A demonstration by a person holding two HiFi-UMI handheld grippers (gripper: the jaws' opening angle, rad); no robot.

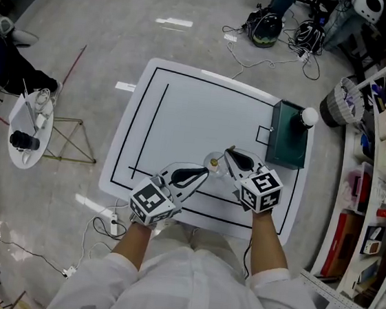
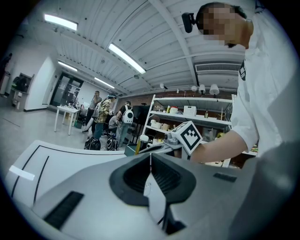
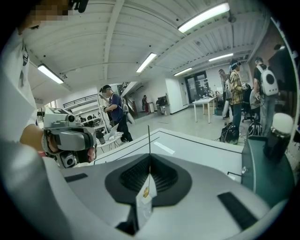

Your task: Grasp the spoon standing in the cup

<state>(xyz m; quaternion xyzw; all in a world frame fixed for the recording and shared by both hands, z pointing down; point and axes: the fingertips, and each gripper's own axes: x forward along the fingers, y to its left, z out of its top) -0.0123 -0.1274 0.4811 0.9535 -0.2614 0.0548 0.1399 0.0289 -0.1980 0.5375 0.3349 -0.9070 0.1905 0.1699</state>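
Note:
A small clear cup [image 1: 214, 161] stands near the front of the white table [image 1: 185, 101], with a gold spoon [image 1: 213, 163] in it. My right gripper [image 1: 229, 153] reaches in from the right and is shut on the spoon's thin handle [image 3: 149, 140], which sticks up past the closed jaws [image 3: 149, 161]. My left gripper [image 1: 206, 173] comes from the left, its jaws closed [image 2: 150, 161] at the cup's near rim with clear plastic showing between them. The left gripper view also catches the gold handle [image 2: 137, 147] at the right gripper's tip.
A dark green box [image 1: 289, 135] with a white ball [image 1: 309, 116] on top sits at the table's right edge. Shelving [image 1: 378, 171] lines the right side. A round side table [image 1: 28, 131] and cables lie on the floor to the left.

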